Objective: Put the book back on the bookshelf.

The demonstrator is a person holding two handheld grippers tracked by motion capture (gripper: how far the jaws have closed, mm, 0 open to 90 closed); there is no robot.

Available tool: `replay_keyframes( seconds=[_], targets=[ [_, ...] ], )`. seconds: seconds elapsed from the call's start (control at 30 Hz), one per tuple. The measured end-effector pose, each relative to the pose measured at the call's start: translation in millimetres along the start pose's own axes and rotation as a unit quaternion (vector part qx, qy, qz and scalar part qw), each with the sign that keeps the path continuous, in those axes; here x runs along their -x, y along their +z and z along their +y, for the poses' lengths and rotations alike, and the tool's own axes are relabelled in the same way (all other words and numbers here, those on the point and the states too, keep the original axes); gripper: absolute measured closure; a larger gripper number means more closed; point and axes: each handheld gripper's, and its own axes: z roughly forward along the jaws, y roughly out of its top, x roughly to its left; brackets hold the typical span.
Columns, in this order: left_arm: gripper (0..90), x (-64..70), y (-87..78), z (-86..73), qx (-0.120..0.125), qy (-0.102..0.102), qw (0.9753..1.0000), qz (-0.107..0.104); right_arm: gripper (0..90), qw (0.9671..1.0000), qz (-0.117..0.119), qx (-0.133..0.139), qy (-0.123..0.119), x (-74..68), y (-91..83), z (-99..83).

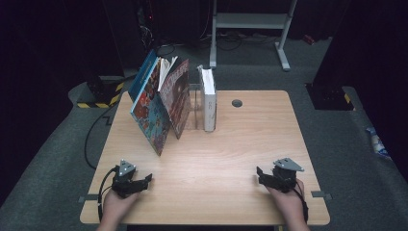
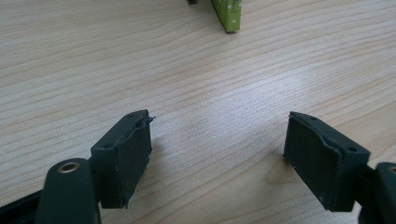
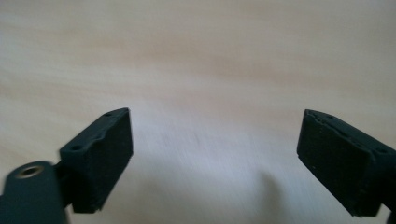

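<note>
While both grippers rest low on the near edge of the bench [image 1: 231,159], the books stand well apart from them at the far side, so nothing is in hand yet. The two picture books [image 1: 161,103] lean against each other, tilted to the person's right toward a clear acrylic holder [image 1: 194,108], likely because nothing props them upright; the white book [image 1: 209,98] stands upright at the holder's right side, apparently kept vertical by it. The left gripper [image 1: 144,180] sits at the near left corner, pointing inward and slightly forward, its hand [image 1: 115,204] coming in from below. In the left gripper view its fingers [image 2: 123,158] are spread wide over bare wood, with a green book edge [image 2: 227,16] far ahead at the top. The right gripper [image 1: 262,175] mirrors it at the near right, pointing inward toward the middle of the bench, held by the right hand [image 1: 288,202]. Its fingers [image 3: 100,156] are likewise wide apart with nothing between them, only blurred wood grain beyond. The pose reads as a ready stance: both hands low, symmetrical, fingers already opened for a reach toward the leaning books, which seem the likeliest things to be straightened or moved.
</note>
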Motion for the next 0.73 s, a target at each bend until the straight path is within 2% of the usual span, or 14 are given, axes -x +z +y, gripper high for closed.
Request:
replay_keyframes(
  seconds=[0.1,0.2,0.3,0.73],
  targets=[
    [23.1,1.0,0.2,0.0,-0.002,0.004,1.0,0.005,13.8,0.9999,-0.006,-0.003,0.011,11.1,-7.5,-6.4],
    [23.1,2.3,0.1,-0.3,-0.002,0.004,0.9999,0.01,14.1,0.9988,-0.005,-0.048,0.008,14.8,-5.2,-8.2],
    [23.2,2.6,0.0,-0.5,-0.003,0.004,0.9999,0.012,14.7,0.9988,-0.006,-0.049,-0.003,11.7,-4.6,-7.8],
    [23.3,2.4,-0.1,-0.5,-0.003,0.001,0.9999,0.016,14.7,0.9988,-0.009,-0.049,0.002,9.8,-4.6,-7.5]
  ],
)
